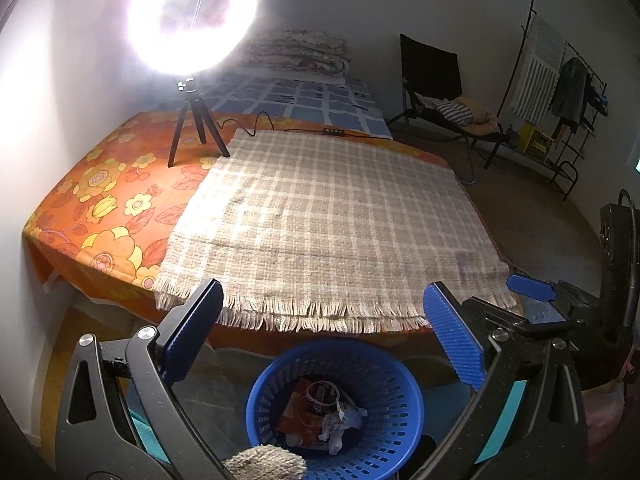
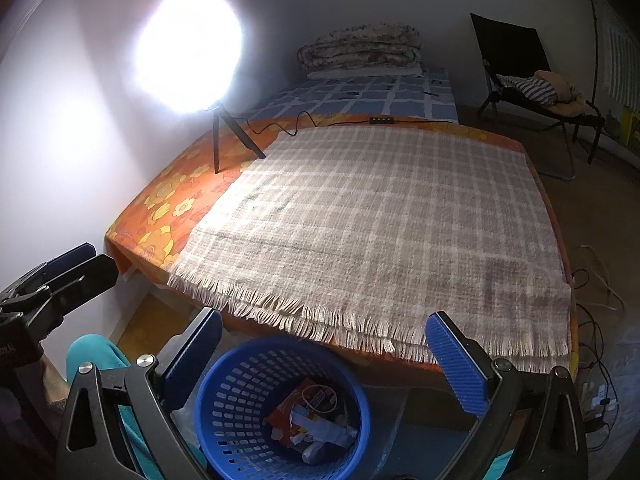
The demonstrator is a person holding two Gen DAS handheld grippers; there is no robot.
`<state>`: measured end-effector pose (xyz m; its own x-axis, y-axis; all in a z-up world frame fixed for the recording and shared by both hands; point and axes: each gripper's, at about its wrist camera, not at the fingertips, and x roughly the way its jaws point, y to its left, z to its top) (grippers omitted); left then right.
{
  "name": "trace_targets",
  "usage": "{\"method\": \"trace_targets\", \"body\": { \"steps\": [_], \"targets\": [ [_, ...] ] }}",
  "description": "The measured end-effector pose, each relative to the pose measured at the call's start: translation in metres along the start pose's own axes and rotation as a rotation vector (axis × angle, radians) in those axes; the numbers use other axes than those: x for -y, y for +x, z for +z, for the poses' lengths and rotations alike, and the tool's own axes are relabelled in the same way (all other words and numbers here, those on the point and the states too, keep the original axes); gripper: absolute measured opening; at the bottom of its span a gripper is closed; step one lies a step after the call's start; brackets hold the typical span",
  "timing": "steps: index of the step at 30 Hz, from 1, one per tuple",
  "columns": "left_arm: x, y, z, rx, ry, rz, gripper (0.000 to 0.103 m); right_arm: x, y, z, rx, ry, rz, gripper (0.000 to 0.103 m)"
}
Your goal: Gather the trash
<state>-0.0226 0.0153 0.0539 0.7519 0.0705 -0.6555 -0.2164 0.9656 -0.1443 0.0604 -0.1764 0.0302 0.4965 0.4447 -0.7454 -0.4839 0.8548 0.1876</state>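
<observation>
A blue plastic basket [image 1: 336, 368] [image 2: 248, 368] stands on the floor below the table's front edge. Inside lie an orange wrapper [image 1: 298, 412] [image 2: 290, 404] and crumpled white paper [image 1: 340, 424] [image 2: 324, 436]. My left gripper [image 1: 324, 324] hangs open above the basket, nothing between its blue pads. My right gripper [image 2: 328, 344] is open too, above and just right of the basket, with nothing held. The right gripper's blue finger [image 1: 530, 287] shows at the right of the left wrist view. The left gripper's finger [image 2: 72, 258] shows at the left of the right wrist view.
A checked fringed cloth [image 1: 332, 220] [image 2: 384, 224] covers an orange flowered table [image 1: 100, 188] [image 2: 168, 196]. A bright ring light on a small tripod [image 1: 192, 128] [image 2: 224, 136] stands at its back left, its cable trailing right. Behind lie a bed, a black chair [image 1: 436, 84] and a clothes rack [image 1: 560, 92].
</observation>
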Motion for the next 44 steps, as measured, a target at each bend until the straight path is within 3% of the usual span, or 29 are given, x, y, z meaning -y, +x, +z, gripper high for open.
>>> {"method": "trace_targets", "body": {
  "steps": [44],
  "targets": [
    [-0.001,0.001,0.0,-0.01,0.038,0.003,0.102,0.008,0.011,-0.005,-0.034,0.05,0.013,0.103]
  ]
}}
